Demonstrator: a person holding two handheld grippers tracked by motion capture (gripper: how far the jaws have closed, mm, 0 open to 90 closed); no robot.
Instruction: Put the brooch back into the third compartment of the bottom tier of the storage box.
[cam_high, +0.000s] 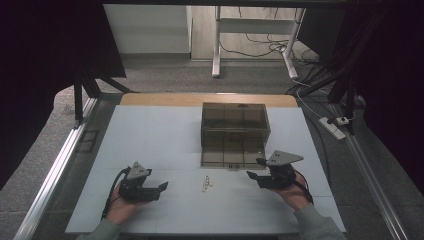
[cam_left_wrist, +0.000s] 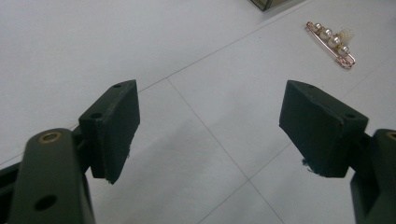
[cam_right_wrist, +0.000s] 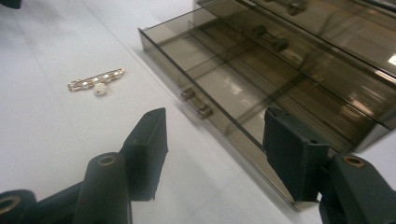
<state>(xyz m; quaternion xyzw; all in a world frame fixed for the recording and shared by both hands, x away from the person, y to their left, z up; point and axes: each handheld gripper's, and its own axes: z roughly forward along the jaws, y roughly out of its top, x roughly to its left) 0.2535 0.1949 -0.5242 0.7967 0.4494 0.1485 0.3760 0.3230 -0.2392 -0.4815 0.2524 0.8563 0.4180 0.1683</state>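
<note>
Currently, the left gripper (cam_high: 162, 187) rests on the desk (cam_high: 150, 135), jaws apart and empty. The pearl brooch (cam_high: 206, 183) lies between both grippers, before the smoked-plastic drawer box (cam_high: 234, 122), bottom drawer (cam_high: 232, 157) pulled out. The right gripper (cam_high: 255, 169) has jaws apart, empty.

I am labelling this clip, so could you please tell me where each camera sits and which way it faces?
High view: fixed above the person's side, looking forward and down on the table; both forearms, left gripper and right gripper show.
Left gripper view: rides that gripper, looking across the table past its open jaws.
Right gripper view: rides that gripper, facing the tinted drawer box, bottom drawer out.
Shared: all three show the pearl brooch.
</note>
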